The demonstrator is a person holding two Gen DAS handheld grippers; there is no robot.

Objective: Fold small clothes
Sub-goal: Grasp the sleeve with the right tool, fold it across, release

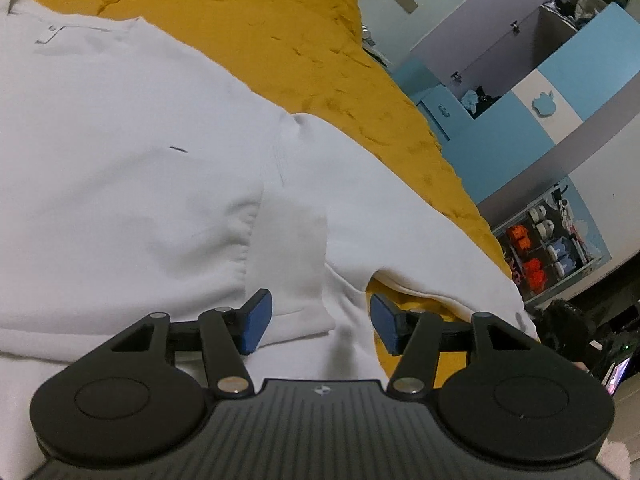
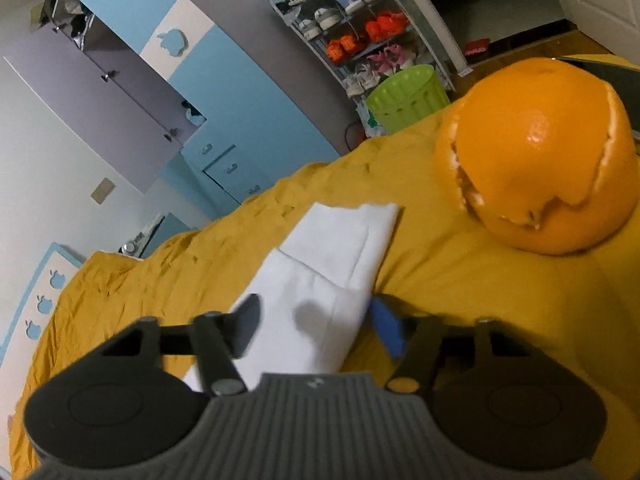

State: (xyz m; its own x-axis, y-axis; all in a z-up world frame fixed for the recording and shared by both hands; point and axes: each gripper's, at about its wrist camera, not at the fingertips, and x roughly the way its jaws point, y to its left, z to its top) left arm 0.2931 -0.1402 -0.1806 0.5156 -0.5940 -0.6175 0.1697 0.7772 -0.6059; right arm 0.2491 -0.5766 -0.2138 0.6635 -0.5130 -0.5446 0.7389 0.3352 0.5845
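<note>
Because the white shirt lies spread flat on the yellow cover, its parts are laid out for folding. Nearest, the left gripper hangs spread wide over the sleeve, its blue pads on either side of a cloth fold without pressing it, likely ready to pinch. On the other side, the right gripper straddles another white sleeve; blur hides whether its pads bite. Farther off sits an orange cushion, then a green bin and shoe rack.
</note>
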